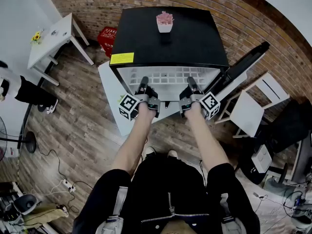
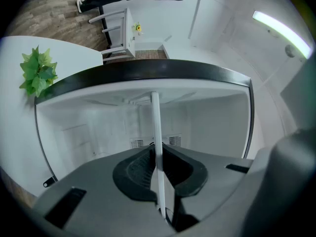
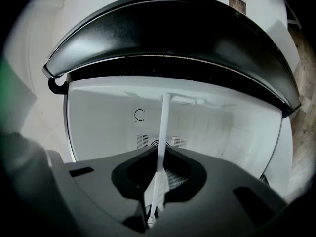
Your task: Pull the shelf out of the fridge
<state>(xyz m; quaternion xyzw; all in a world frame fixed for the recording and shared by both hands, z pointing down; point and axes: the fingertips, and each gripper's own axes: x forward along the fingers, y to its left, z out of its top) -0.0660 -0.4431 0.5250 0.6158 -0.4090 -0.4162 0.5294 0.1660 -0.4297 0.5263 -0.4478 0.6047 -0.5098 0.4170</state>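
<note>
The black-topped fridge (image 1: 170, 38) is seen open, and the white wire shelf (image 1: 168, 77) is held level in its opening (front edge outward). That edge is clamped narrowly by the left gripper (image 1: 144, 86) and the right gripper (image 1: 191, 84).

Head view: fridge (image 1: 168, 38) at upper centre of frame, its door (image 1: 241, 67) swung open toward the right. On the fridge top, potted plant (image 1: 165, 21) near the far edge and label (image 1: 121, 58) at the lower left corner. Inside the open cavity, just below the top in frame, the shelf (image 1: 168, 79). At the shelf's front edge, left gripper (image 1: 144, 85) left of centre and right gripper (image 1: 191, 84) right of centre, each with that edge between its jaws. Left of the fridge, crate (image 1: 108, 37); table (image 1: 51, 35) at upper left; chair (image 1: 248, 108) at right, below the door
</note>
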